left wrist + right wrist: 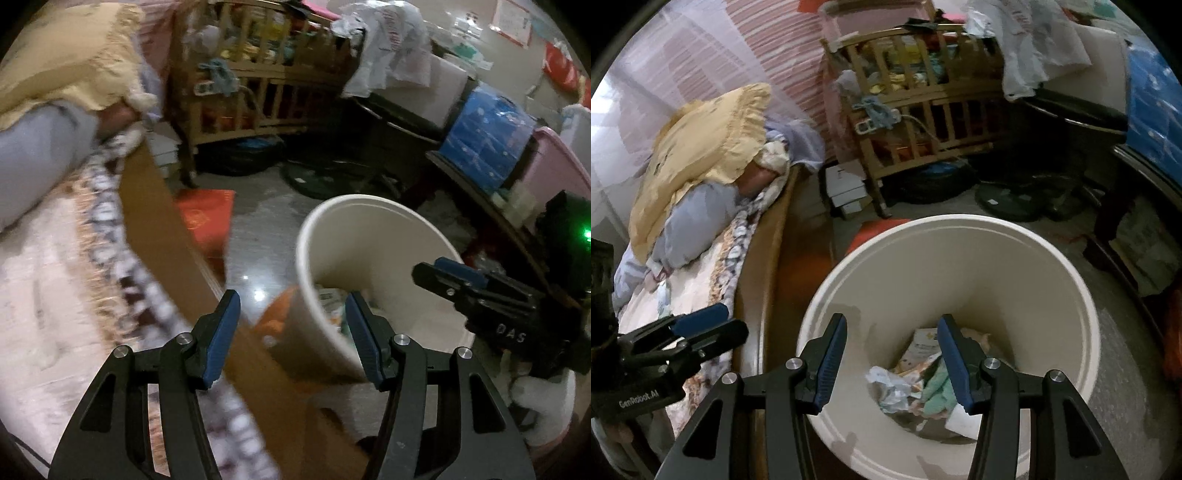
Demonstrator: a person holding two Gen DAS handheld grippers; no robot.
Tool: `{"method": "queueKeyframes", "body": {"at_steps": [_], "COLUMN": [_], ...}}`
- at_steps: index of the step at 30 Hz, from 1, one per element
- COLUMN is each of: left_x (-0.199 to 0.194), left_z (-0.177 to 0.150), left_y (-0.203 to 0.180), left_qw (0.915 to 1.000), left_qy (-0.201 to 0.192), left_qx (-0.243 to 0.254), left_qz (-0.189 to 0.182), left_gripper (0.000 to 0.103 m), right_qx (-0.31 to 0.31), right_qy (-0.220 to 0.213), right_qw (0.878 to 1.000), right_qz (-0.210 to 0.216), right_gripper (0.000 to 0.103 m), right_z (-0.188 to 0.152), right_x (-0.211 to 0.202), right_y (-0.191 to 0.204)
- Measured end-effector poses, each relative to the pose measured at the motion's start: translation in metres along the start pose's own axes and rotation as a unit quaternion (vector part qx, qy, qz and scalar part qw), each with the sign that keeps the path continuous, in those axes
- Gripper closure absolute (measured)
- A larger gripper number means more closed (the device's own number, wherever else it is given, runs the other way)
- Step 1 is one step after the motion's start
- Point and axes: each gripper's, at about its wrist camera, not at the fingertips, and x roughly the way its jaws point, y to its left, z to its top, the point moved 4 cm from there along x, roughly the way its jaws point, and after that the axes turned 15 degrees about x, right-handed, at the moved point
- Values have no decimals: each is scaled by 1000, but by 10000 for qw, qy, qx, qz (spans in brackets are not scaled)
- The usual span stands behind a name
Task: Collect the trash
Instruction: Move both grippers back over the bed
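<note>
A cream round trash bin (960,258) stands on the floor beside the bed. Several pieces of trash (912,380) lie at its bottom: crumpled paper, a printed wrapper, something green. My right gripper (892,362) is open and empty, held above the bin's mouth. My left gripper (291,332) is open and empty, over the bed's wooden edge (155,206) beside the bin (369,229). The left gripper shows at the lower left of the right wrist view (701,328); the right gripper shows at the right of the left wrist view (454,273).
A bed with a patterned blanket (701,280) and a yellow pillow (705,140) lies on the left. A wooden crib (923,103) full of things stands behind. A red item (207,218) lies on the floor. A dark table (480,199) with a blue pack (487,136) stands right.
</note>
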Motion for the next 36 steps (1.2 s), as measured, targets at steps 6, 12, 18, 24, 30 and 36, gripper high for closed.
{"method": "queueKeyframes", "body": {"at_steps": [6, 12, 18, 24, 30, 36], "left_x": [-27, -55, -86, -120, -160, -201], "left_z": [-21, -45, -77, -126, -185, -231], "left_y": [42, 86, 135, 195, 259, 311], "left_qw": [9981, 9937, 9866, 9735, 9533, 9321], "left_qy": [36, 50, 99, 328, 504, 556], "left_qx": [-333, -631, -931, -1307, -1872, -2395], "left_qz": [509, 924, 1333, 1848, 2316, 2661], "left_gripper": [45, 45, 45, 45, 45, 45], "right_qx": [-412, -695, -1014, -1553, -2052, -2195], "right_qy": [134, 332, 546, 888, 1464, 1905], "right_qw": [9987, 9951, 9887, 9757, 9551, 9370], "right_qz": [285, 620, 964, 1269, 1556, 1940], "right_gripper": [44, 44, 44, 41, 41, 41], "right_z": [-10, -21, -37, -70, -116, -147], "right_x": [3, 10, 21, 43, 80, 116], "right_y": [44, 91, 151, 219, 286, 358]}}
